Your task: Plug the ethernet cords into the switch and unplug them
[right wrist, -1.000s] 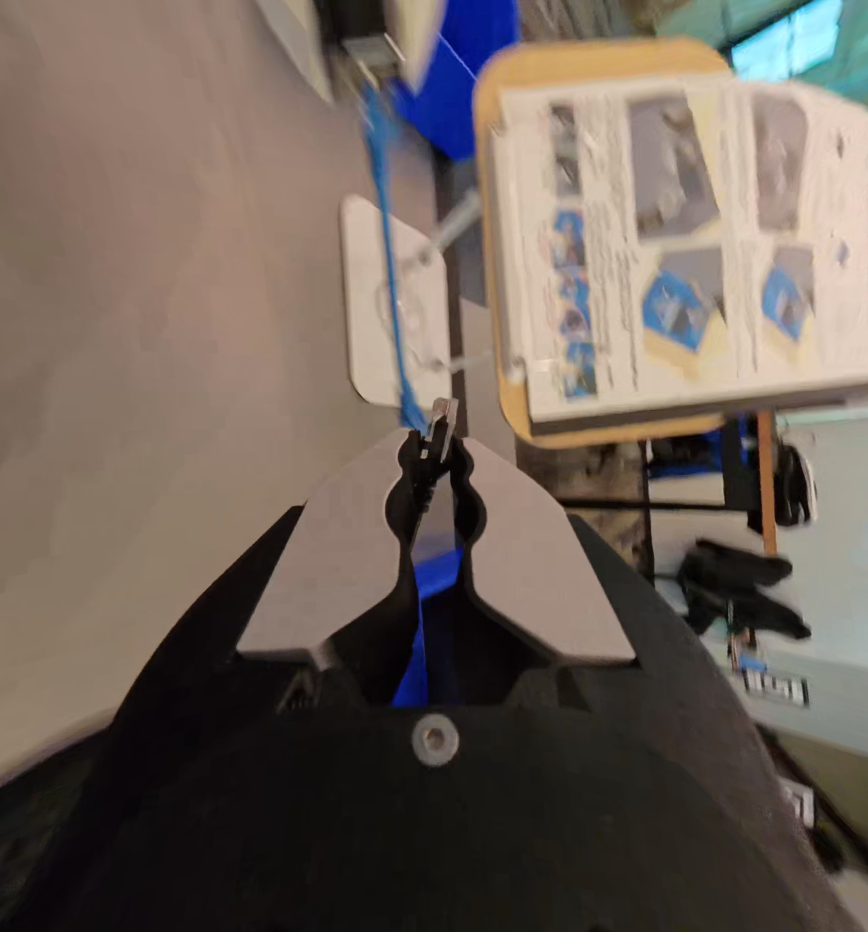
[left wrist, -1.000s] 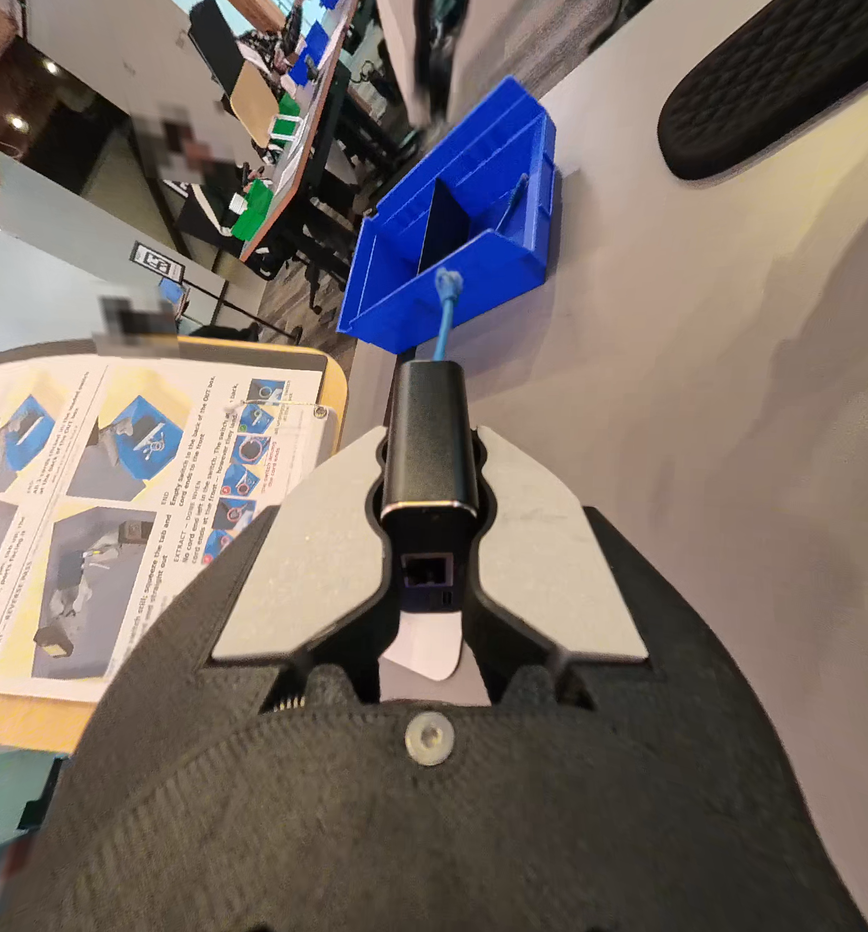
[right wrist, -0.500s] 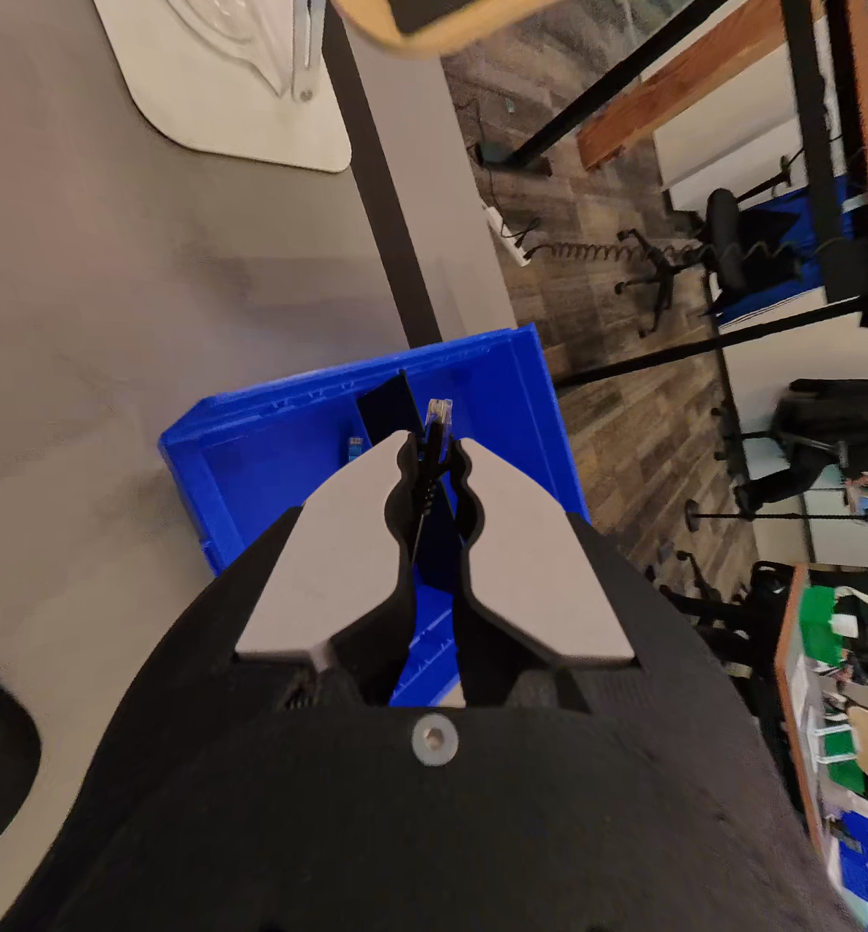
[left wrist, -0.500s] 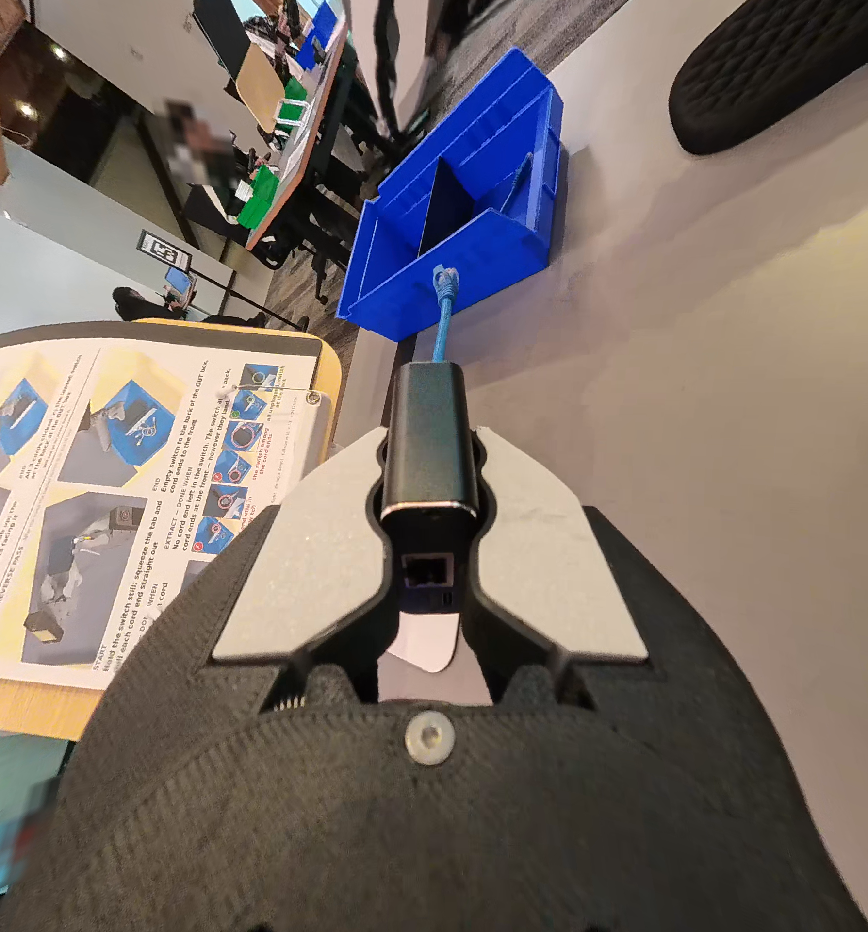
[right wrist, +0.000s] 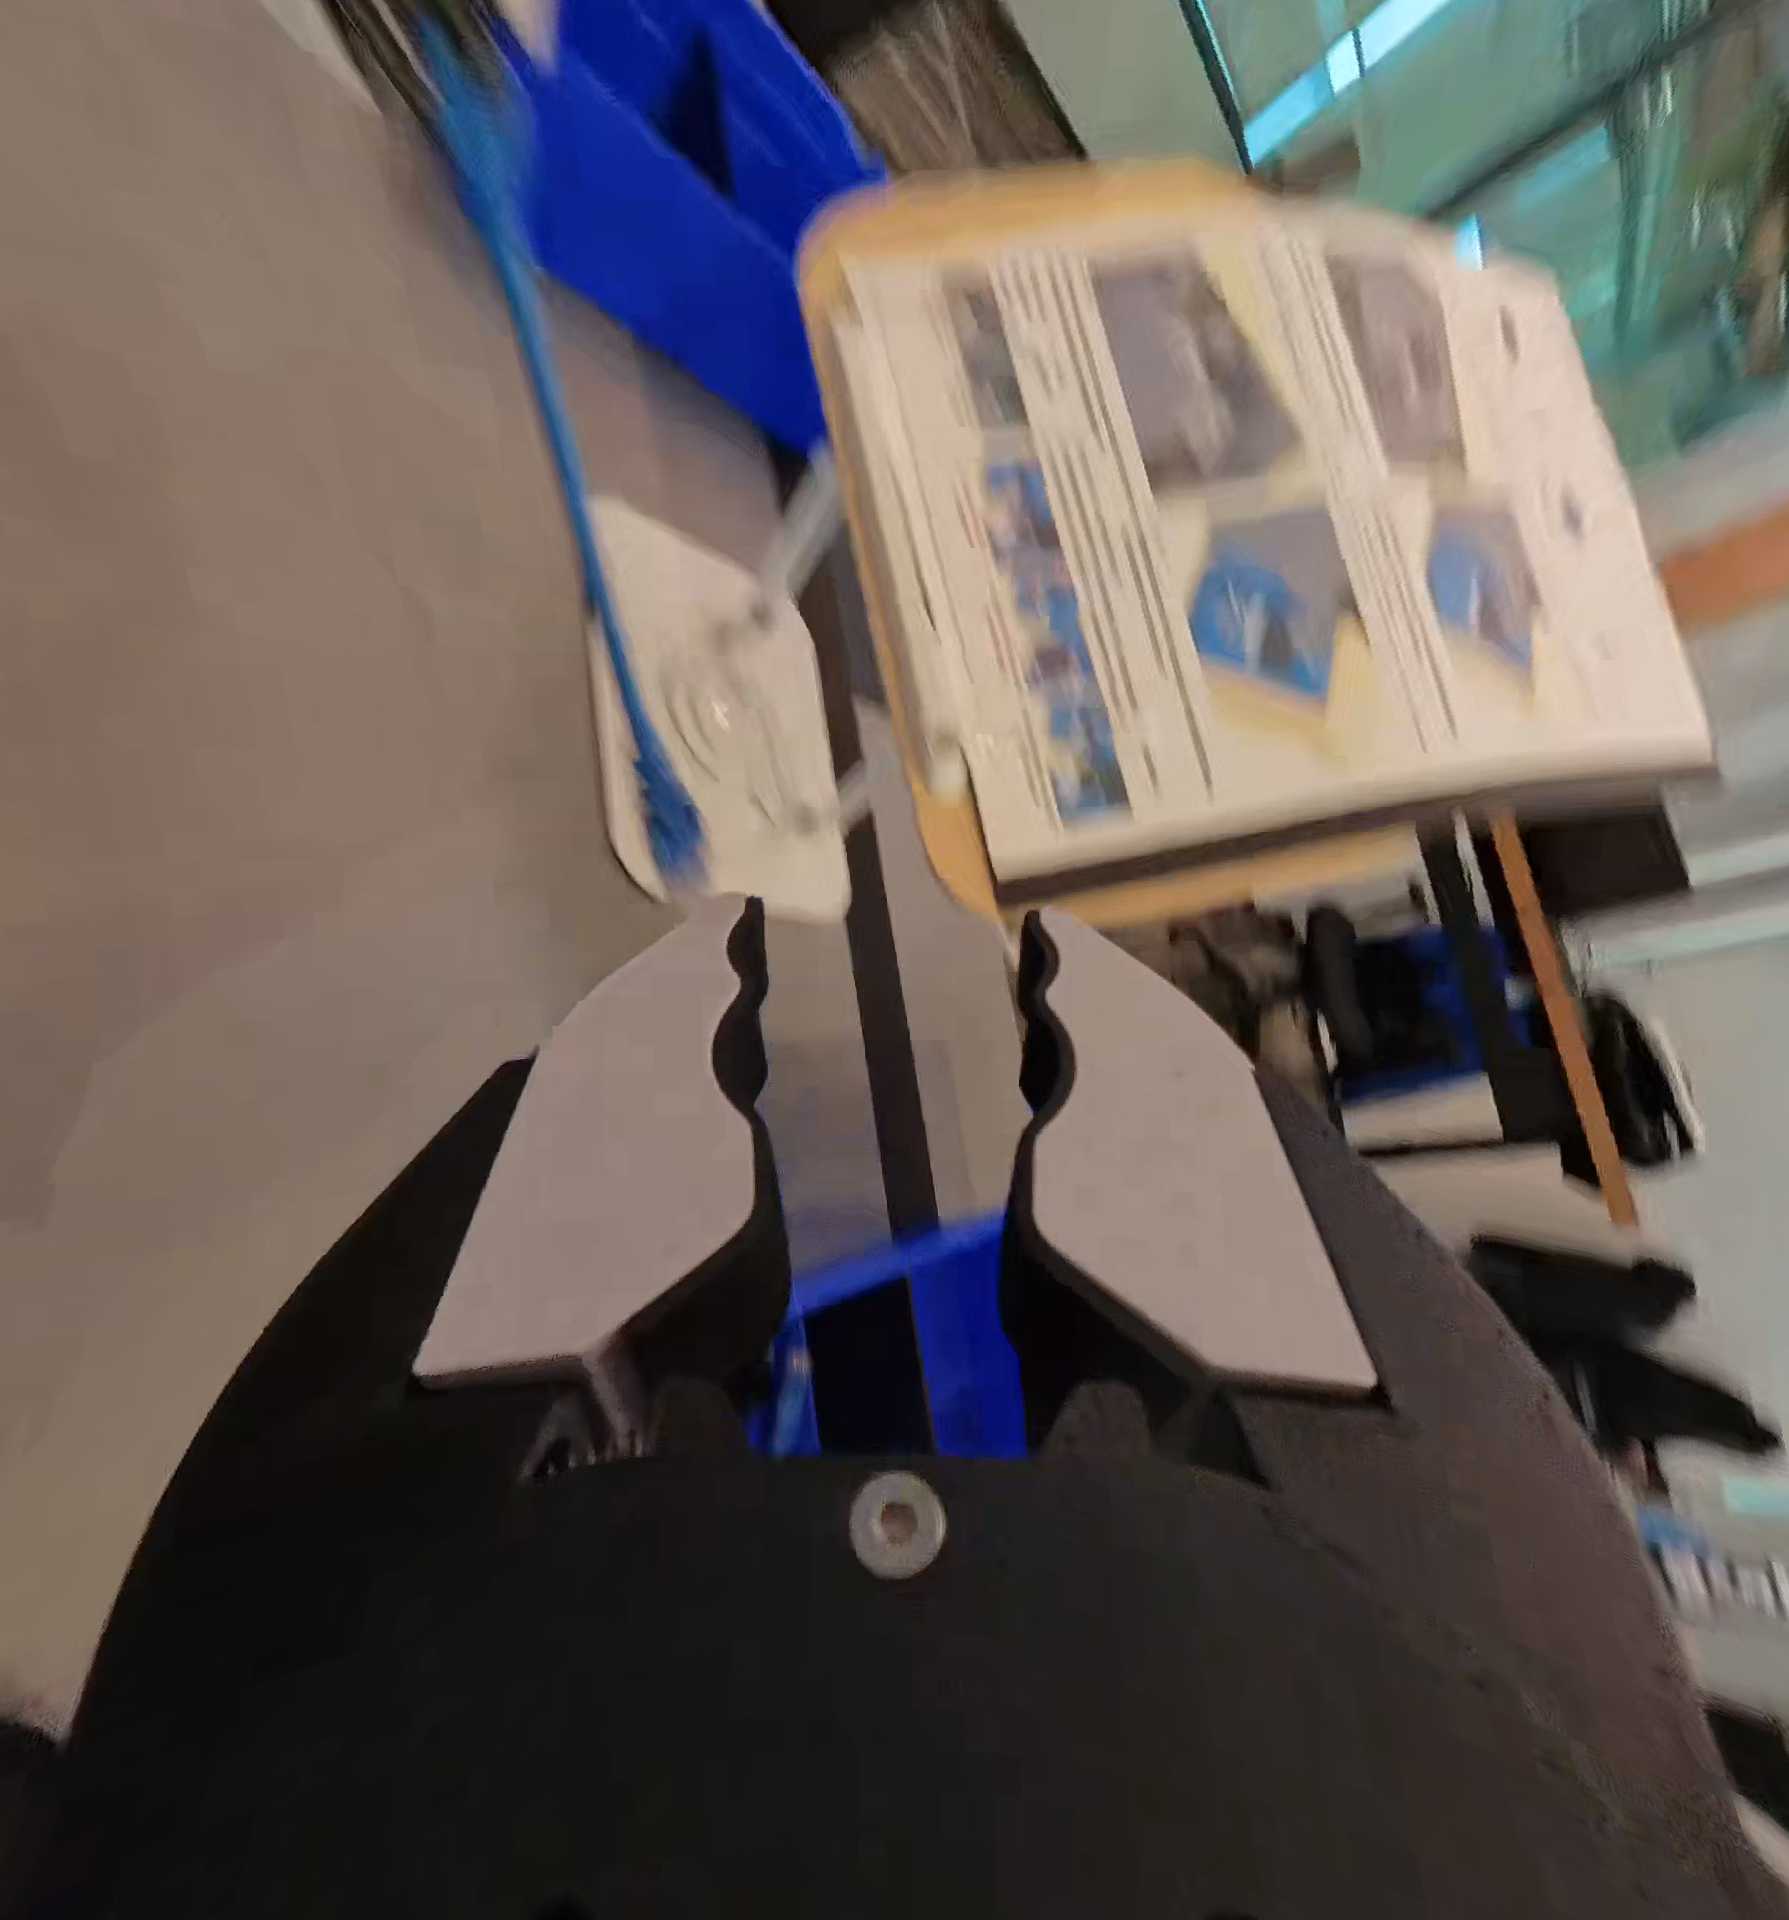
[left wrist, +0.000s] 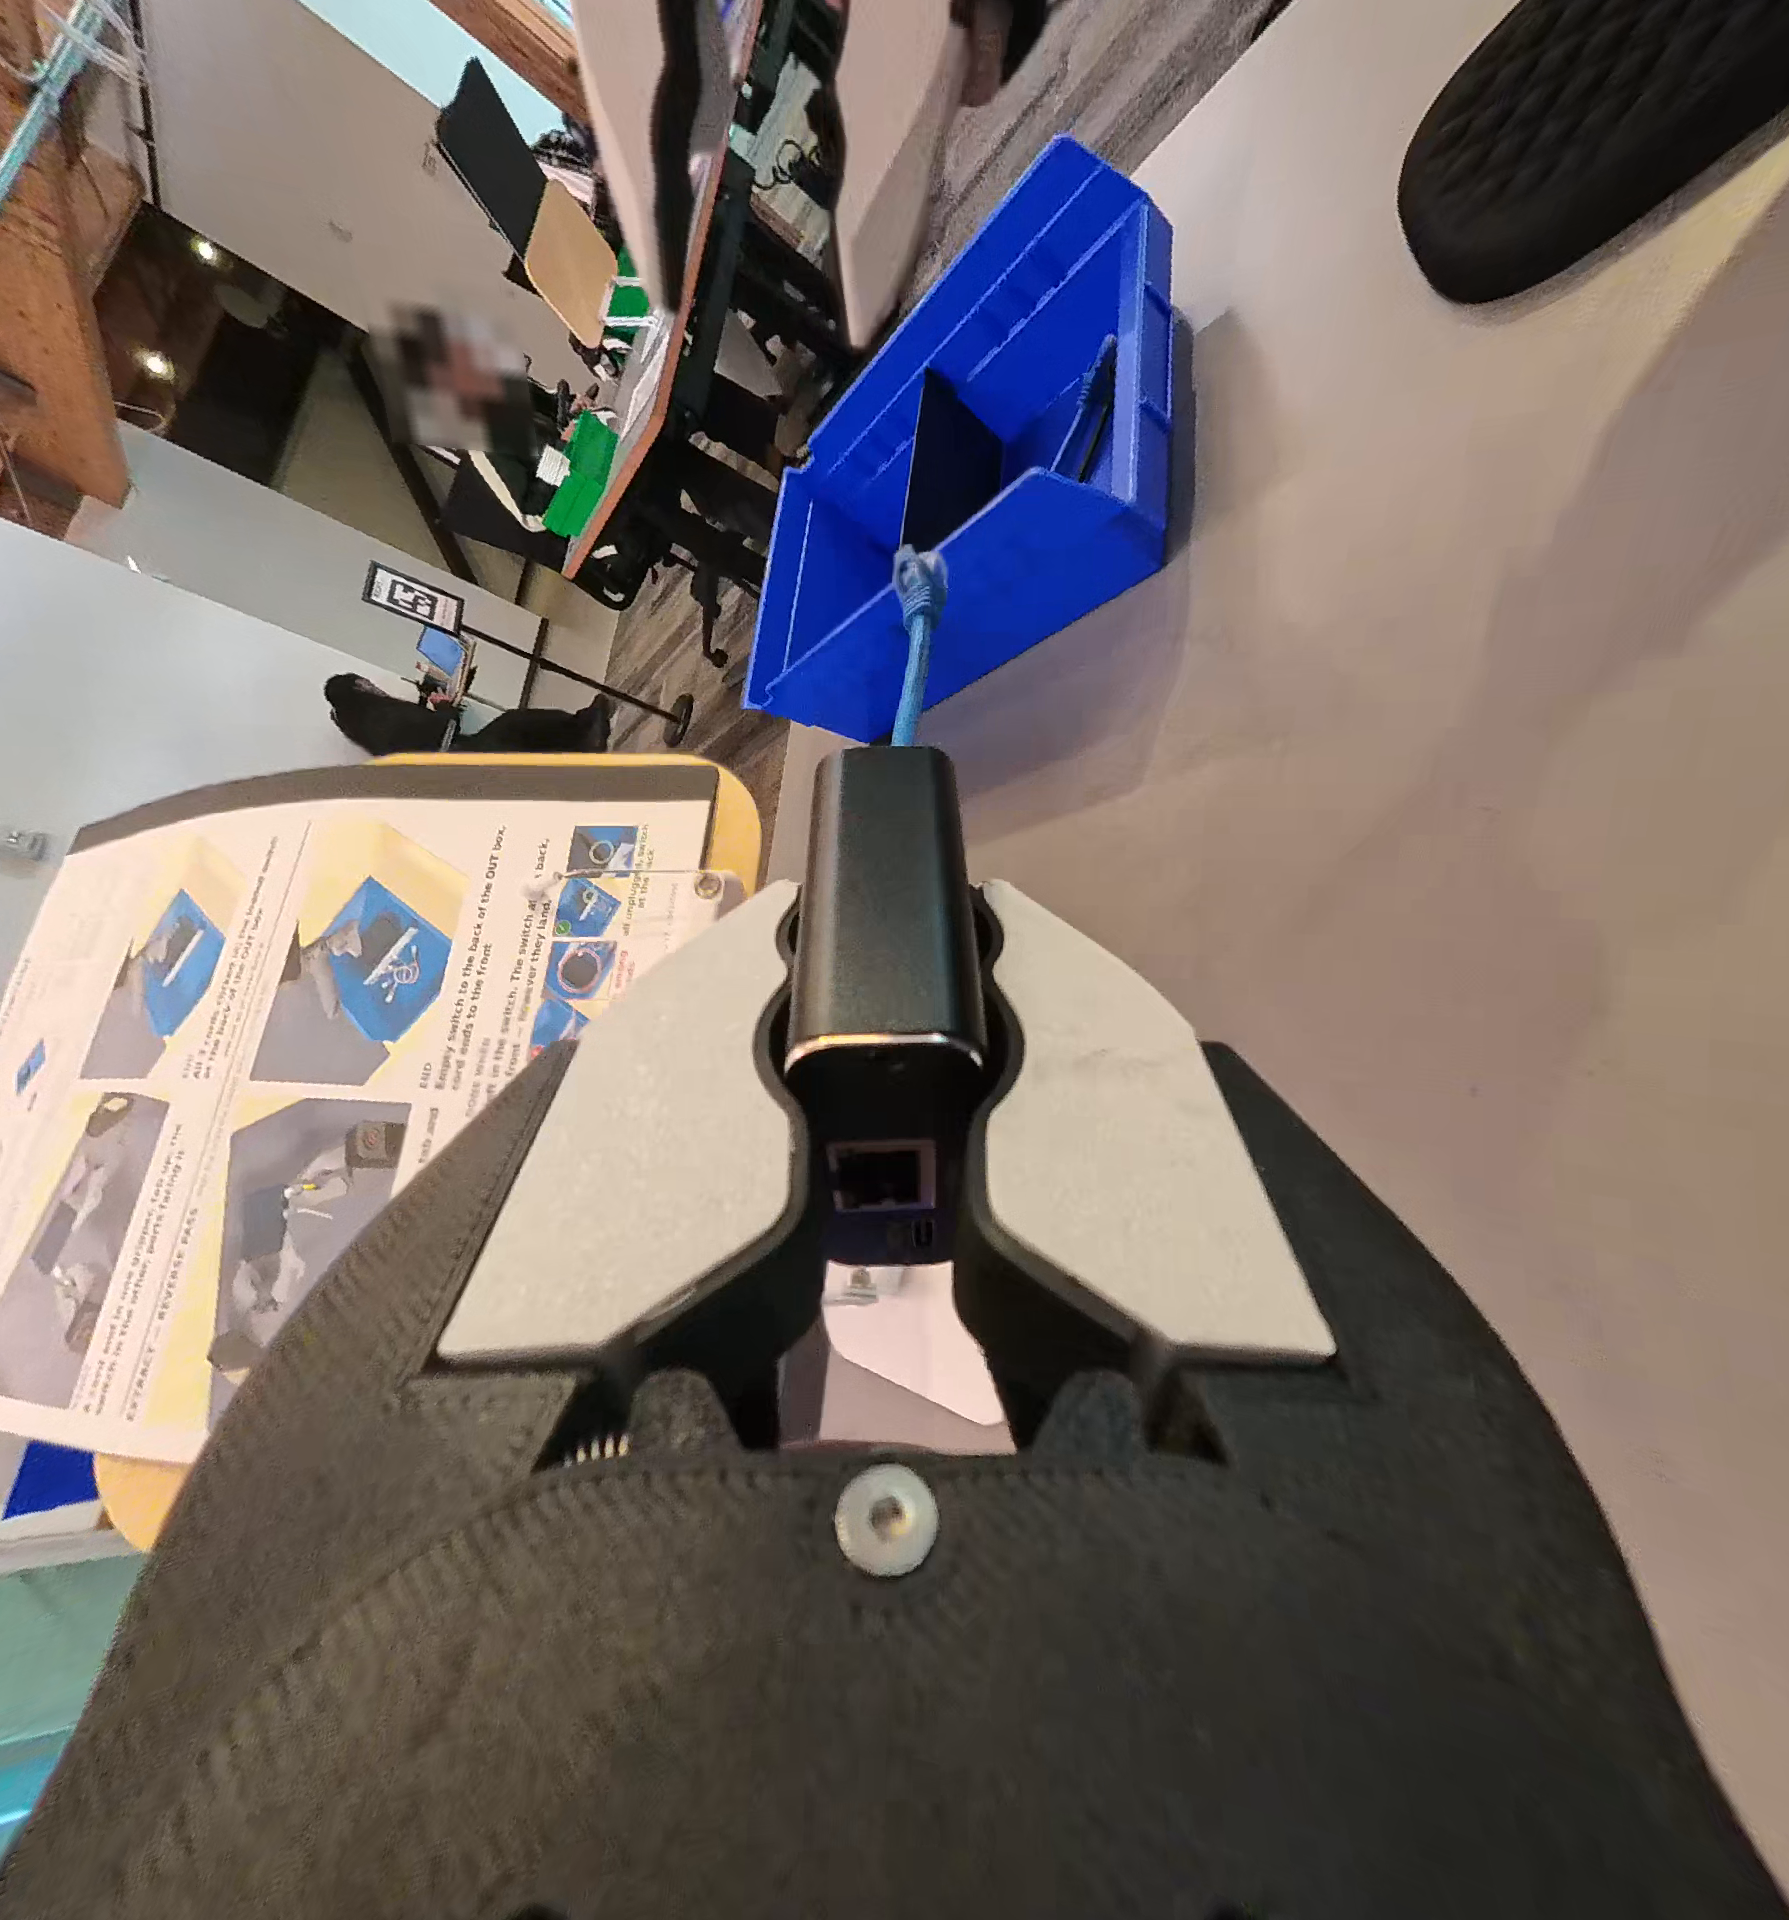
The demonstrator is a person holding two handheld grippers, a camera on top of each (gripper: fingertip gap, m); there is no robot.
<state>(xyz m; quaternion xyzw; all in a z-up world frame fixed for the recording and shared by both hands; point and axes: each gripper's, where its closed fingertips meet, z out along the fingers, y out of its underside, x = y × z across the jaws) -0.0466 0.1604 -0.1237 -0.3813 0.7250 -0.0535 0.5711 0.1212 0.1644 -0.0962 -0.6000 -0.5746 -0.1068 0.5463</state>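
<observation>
Both cameras ride just behind their own fingers, close above the grey table (left wrist: 1441, 935). The left wrist view looks along the tabletop toward the blue bin (left wrist: 983, 582), the instruction board (left wrist: 277, 1081) to the bin's near left. The right wrist view, blurred, faces that same bin (right wrist: 661, 229) and board (right wrist: 1233, 561); both views share them.

Both grippers: black ribbed 3D-printed bodies, grey flat fingers (left wrist: 661, 1122) w/ wavy black pads, silver center screw (left wrist: 885, 1521).
</observation>
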